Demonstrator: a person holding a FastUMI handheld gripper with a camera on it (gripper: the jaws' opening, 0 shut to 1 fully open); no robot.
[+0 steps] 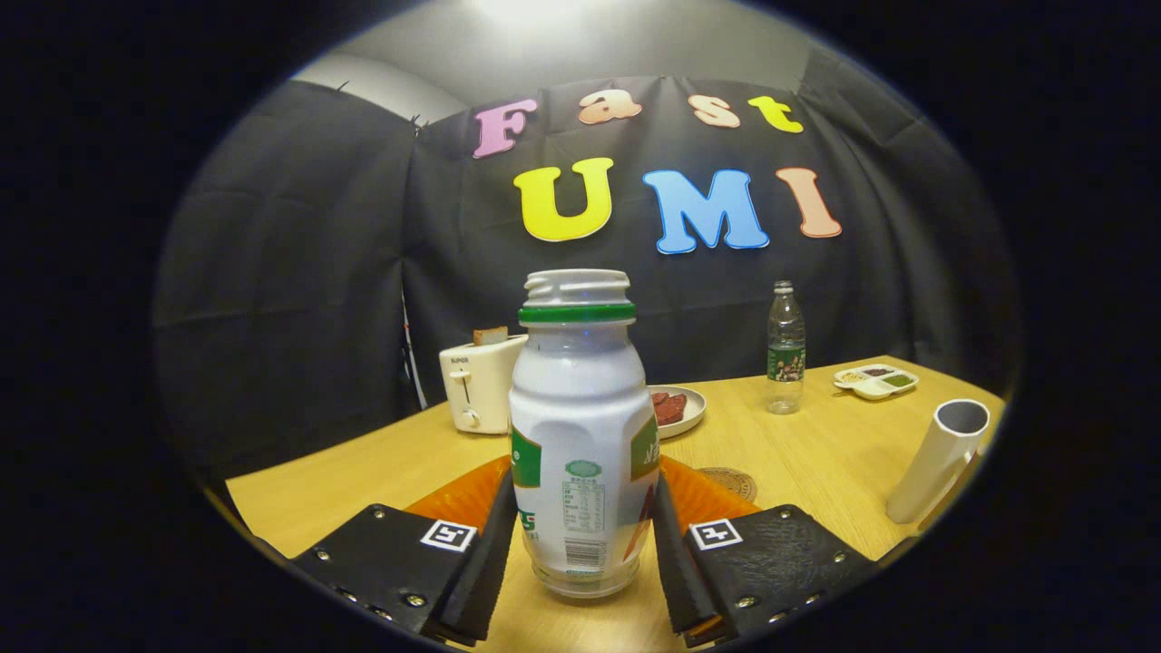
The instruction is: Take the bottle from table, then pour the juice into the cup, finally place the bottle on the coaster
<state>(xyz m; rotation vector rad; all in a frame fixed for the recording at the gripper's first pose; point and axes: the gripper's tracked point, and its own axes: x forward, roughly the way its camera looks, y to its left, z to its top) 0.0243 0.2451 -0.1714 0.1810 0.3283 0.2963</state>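
1. Bottle (580, 435), white with a green neck ring and no cap on its threaded mouth, stands upright between the two fingers of the tool (580, 553).
2. Both fingers sit against the bottle's lower sides, so I judge the tool closed on the bottle; the contact looks firm but the pads partly hide it.
3. Whether the bottle's base rests on the bench (816, 453) or is just clear of it, I cannot tell.
4. Directly behind the bottle lies an orange ribbed thing (472, 494), showing on both sides of it; it may be the cup, though its shape is mostly hidden.
5. A round dark woven coaster (730, 481) lies on the bench just behind and to the right of the bottle.
6. Farther behind the bottle stand a toaster (476, 385) with bread in its slot, a plate (676, 408) with dark red food, a clear water bottle (785, 349) and a small divided dish (877, 381); a pale tube (939, 458) leans well off to the bottle's right.
7. Step in hand, as I judge it: the take, grip made and the pour not begun.
8. Next move calls for lifting the bottle level, since its mouth is open, then carrying it over the cup before tilting.
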